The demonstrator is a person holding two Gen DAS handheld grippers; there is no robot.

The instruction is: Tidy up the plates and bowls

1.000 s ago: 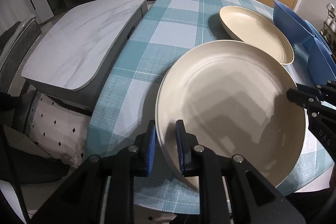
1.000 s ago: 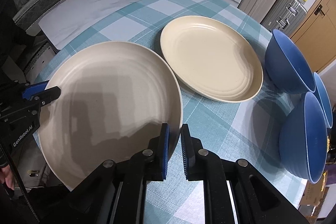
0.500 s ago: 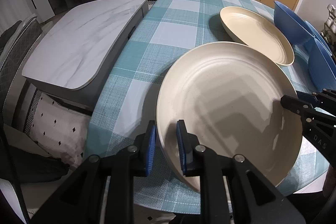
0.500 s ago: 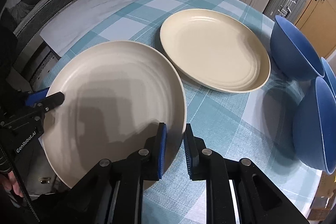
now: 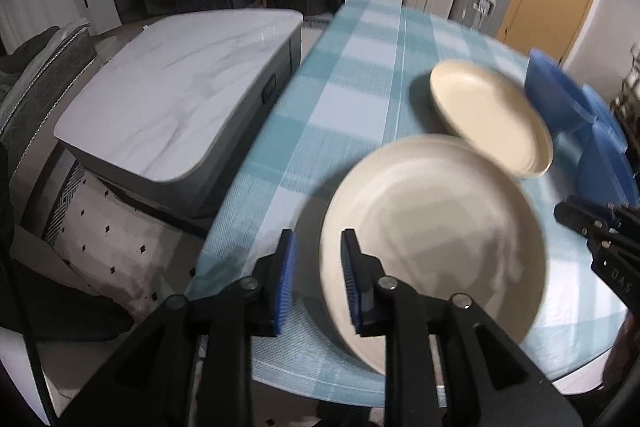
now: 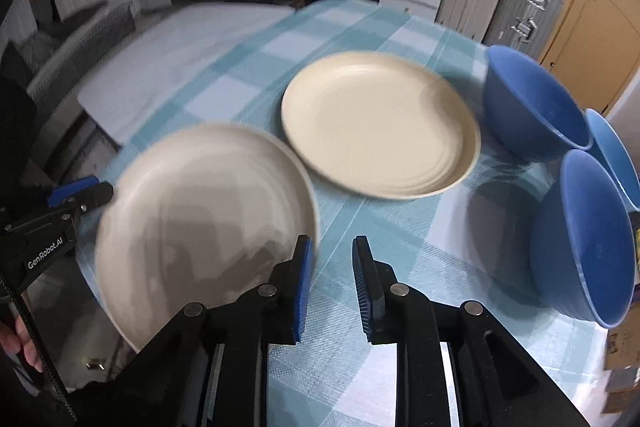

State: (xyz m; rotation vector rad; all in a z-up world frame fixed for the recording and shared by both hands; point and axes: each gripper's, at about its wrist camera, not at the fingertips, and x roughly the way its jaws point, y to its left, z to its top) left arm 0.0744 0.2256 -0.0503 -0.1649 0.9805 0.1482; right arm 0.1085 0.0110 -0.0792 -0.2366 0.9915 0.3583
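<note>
Both hand-held grippers released the near plate [image 6: 200,211]; bowls [image 6: 536,107] beside.

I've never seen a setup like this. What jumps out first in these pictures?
First, the big beige plate at the near edge of the teal checked tablecloth, with black jaws tipped in blue standing open at either side of it, apparently not pinching its rim. Beyond it lies a yellower plate flat on the cloth. To the right, three blue bowls cluster together, tipped on their sides.
</note>
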